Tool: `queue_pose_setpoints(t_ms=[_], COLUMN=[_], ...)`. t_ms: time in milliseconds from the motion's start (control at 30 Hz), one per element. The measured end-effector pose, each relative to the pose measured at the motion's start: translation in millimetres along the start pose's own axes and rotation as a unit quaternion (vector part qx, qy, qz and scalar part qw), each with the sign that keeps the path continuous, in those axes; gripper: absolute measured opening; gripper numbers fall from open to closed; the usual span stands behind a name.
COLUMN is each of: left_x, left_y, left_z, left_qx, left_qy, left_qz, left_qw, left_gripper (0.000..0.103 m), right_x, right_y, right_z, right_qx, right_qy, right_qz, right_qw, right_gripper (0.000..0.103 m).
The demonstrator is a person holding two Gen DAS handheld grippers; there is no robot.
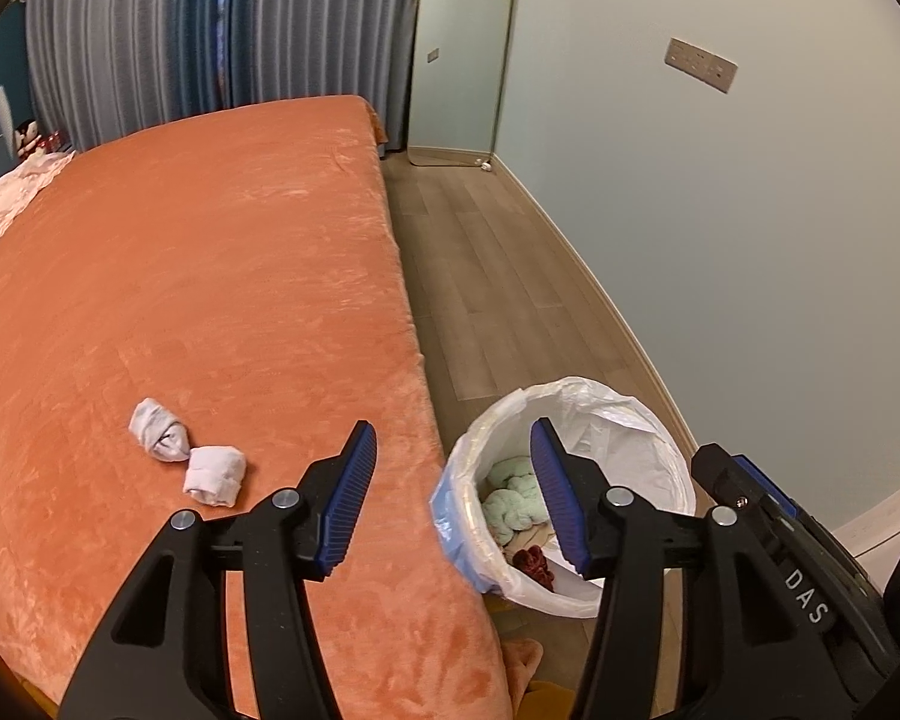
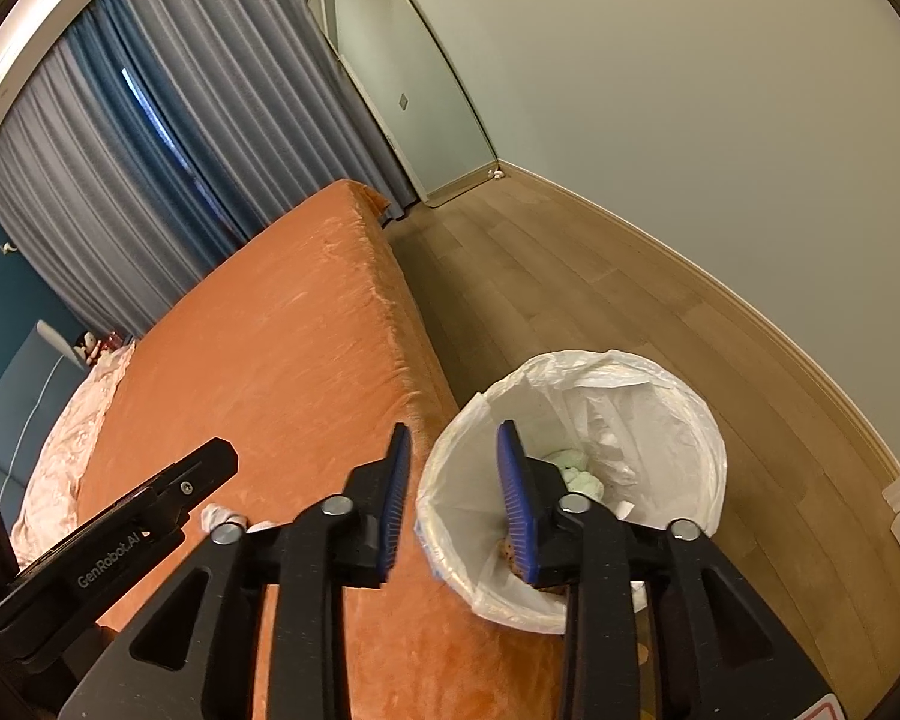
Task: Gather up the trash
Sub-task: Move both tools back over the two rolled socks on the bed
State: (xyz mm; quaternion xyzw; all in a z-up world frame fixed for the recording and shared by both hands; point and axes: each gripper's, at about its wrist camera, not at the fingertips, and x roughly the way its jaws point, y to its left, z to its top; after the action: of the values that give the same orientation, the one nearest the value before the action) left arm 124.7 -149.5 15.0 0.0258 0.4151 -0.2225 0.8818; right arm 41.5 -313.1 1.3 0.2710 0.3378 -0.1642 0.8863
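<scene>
Two crumpled white wads (image 1: 157, 430) (image 1: 215, 474) lie side by side on the orange bed cover (image 1: 210, 240), left of my left gripper (image 1: 450, 426). That gripper hangs open over the bed's edge and the bin's rim, with nothing between its blue pads. A round bin with a white liner (image 1: 594, 402) stands on the floor against the bed and holds a pale green bundle (image 1: 513, 501) and a dark red scrap (image 1: 534, 561). My right gripper (image 2: 453, 427) is open and empty above the bin's near rim (image 2: 450, 516). One wad (image 2: 222, 515) peeks out behind its left finger.
Wooden floor (image 1: 486, 252) runs between the bed and the pale wall. A tall mirror (image 1: 462, 60) leans in the far corner beside grey-blue curtains (image 1: 210, 30). Pink bedding (image 1: 6, 198) lies at the bed's far left.
</scene>
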Motion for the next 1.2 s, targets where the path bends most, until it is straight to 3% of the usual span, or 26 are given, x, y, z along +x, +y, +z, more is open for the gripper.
queue_pose_setpoints(t_ms=[533, 733, 1200], left_x=[-16.5, -21.3, -25.2], left_y=[69.4, 91.7, 146.4], left_z=[-1.6, -4.4, -14.5], left_qx=[-0.058, -0.071, -0.112], left_qy=[-0.009, -0.012, -0.011], left_qz=[0.025, 0.035, 0.059], left_qw=[0.9979, 0.9968, 0.9919], left_gripper=[0.051, 0.051, 0.059], right_x=[4.0, 10.0, 28.8], right_y=[67.4, 91.2, 135.7], right_z=[-14.5, -23.4, -50.1], right_qx=[-0.055, -0.079, -0.116], right_qy=[0.014, 0.020, 0.046], right_qz=[0.016, 0.020, 0.030], right_qw=[0.998, 0.996, 0.992], right_gripper=[0.036, 0.045, 0.046])
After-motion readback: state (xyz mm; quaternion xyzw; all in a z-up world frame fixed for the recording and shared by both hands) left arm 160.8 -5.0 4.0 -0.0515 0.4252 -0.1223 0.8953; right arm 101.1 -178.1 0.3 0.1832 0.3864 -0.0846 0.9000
